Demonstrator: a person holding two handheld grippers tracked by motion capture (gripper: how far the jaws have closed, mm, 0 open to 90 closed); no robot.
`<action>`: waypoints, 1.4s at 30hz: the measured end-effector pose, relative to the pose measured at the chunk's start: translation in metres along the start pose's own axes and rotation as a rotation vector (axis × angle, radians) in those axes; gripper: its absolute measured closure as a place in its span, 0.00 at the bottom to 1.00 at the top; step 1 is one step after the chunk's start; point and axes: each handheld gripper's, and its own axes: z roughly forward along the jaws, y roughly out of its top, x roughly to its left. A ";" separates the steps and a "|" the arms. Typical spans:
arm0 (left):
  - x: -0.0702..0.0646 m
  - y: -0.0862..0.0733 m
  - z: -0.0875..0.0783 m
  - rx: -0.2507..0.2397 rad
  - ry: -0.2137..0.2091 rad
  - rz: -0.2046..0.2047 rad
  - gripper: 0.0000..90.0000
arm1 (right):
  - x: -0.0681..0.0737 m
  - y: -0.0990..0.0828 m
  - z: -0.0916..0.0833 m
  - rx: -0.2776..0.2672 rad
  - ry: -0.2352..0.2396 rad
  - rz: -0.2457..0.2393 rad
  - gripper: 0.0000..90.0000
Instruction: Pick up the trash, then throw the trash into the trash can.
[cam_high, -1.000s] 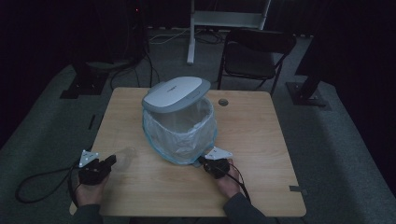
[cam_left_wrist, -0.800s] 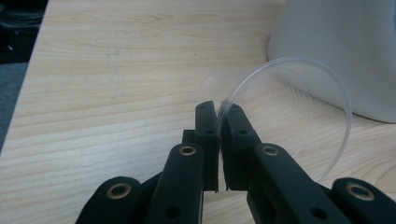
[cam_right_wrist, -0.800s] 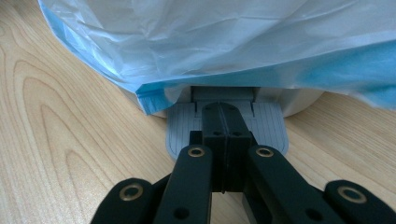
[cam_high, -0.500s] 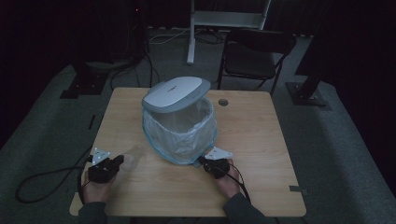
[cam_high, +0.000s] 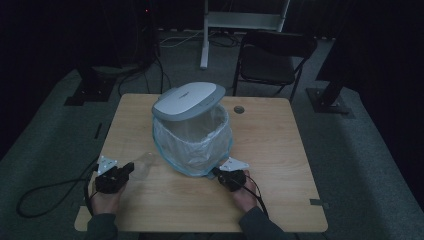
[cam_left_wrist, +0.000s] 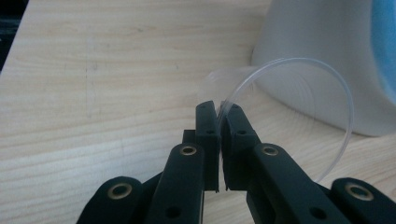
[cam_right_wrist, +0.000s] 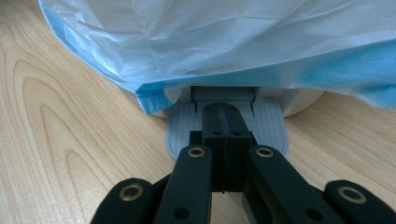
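While its lid tilts open, the bag-lined bin looks empty.

- Right gripper: black jaws rising from the bottom edge, closing flat against each other with no gap showing, tips lying over the pedal.
- Grey ribbed pedal: projecting from the base of the bin, sitting low over the table.
- Bin base: pale, showing under the liner.
- Plastic liner: translucent white with a blue hem, hanging down over the bin.
- Wooden table: light grain, lying beneath everything.
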 end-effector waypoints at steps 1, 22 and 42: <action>-0.001 0.002 0.000 -0.006 0.000 0.002 0.97 | 0.000 0.000 0.000 0.000 0.000 0.000 1.00; -0.008 0.017 -0.008 -0.060 -0.005 0.021 0.97 | 0.001 0.000 0.000 0.001 -0.002 -0.001 1.00; -0.009 0.023 -0.021 -0.118 -0.041 0.035 0.97 | 0.001 -0.001 0.000 -0.001 -0.003 -0.001 1.00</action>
